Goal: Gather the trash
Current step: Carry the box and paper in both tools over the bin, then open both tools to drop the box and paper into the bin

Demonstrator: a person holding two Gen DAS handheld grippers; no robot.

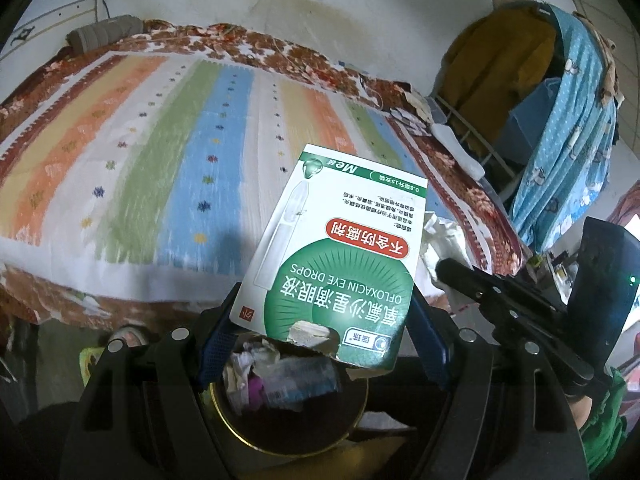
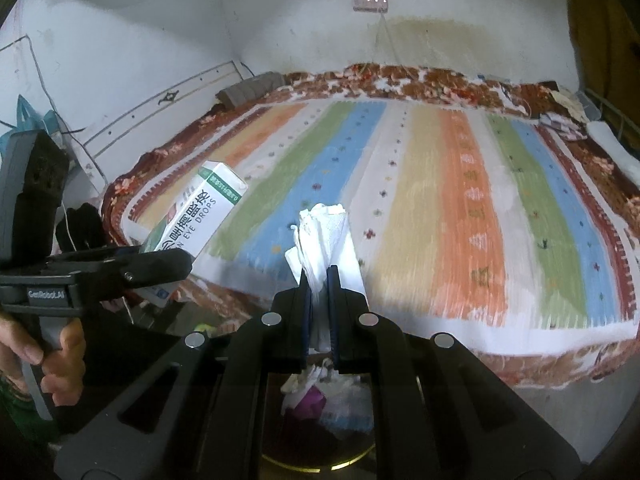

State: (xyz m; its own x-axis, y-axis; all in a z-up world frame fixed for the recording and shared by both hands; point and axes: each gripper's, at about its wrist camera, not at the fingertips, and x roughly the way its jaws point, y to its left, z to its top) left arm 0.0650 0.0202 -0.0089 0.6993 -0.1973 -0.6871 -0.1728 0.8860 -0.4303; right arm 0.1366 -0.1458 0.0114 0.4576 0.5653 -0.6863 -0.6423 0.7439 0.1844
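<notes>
Both grippers loaded above the bin

Left gripper (image 1: 320,344) fingers clamped on eye-drops box (image 1: 336,256); right gripper (image 2: 319,280) fingers pinched together on white tissue (image 2: 326,236); both over gold-rimmed trash bin (image 1: 288,446) beside striped bed (image 2: 440,200).

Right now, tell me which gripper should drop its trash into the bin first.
Either could, but I lean right. The right gripper holds the crumpled tissue directly over the trash bin. The left gripper holds the eye drops box above the same bin, but the wide box overhangs its rim.
</notes>
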